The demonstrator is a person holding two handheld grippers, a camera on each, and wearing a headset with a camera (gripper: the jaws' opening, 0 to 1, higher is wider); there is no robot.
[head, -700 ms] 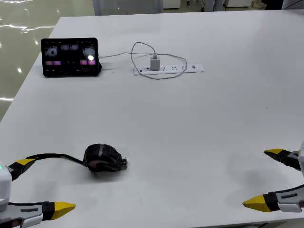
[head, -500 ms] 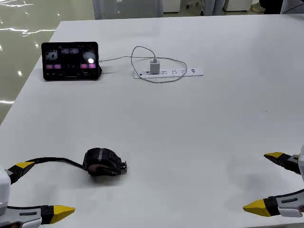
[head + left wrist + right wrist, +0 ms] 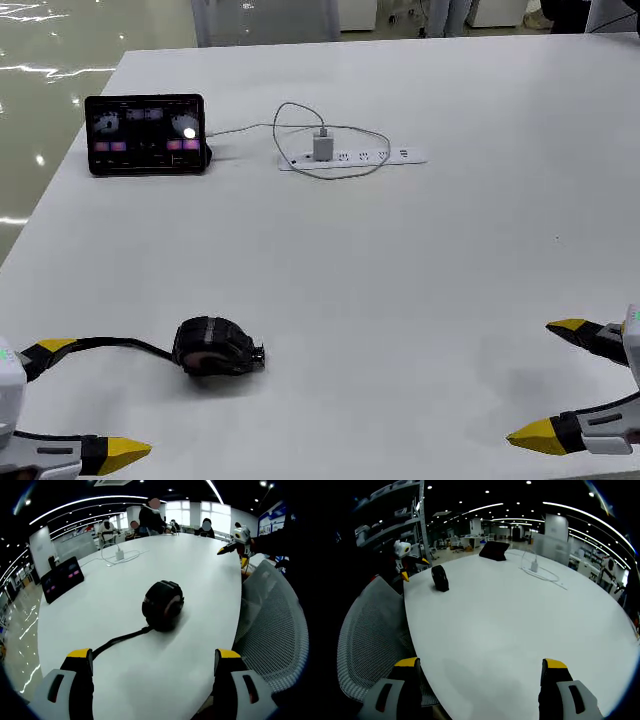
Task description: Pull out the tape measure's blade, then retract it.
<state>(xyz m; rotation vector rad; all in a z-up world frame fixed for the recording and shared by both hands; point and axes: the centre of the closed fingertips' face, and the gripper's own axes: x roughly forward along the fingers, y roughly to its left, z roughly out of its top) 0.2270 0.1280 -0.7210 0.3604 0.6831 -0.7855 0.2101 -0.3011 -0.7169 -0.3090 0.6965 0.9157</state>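
Observation:
A black tape measure (image 3: 214, 347) lies on the white table (image 3: 400, 270) near its front left, its black strap trailing left; the blade is not out. My left gripper (image 3: 88, 400) stands open just left of it, yellow tips apart, the strap running toward the upper tip. In the left gripper view the tape measure (image 3: 162, 605) sits ahead between the open jaws of my left gripper (image 3: 152, 660). My right gripper (image 3: 555, 382) is open at the front right edge, holding nothing. The right gripper view shows the tape measure (image 3: 439, 577) far off to the left, beyond my open right gripper (image 3: 480, 667).
A lit tablet (image 3: 146, 135) stands propped at the back left. A white power strip (image 3: 350, 157) with a charger and looped cable lies behind the middle. A mesh chair (image 3: 275, 625) is close to the table's front edge. People sit at the far end.
The head camera has tilted a little, shifting the whole picture down. Both grippers and the tape measure keep their places.

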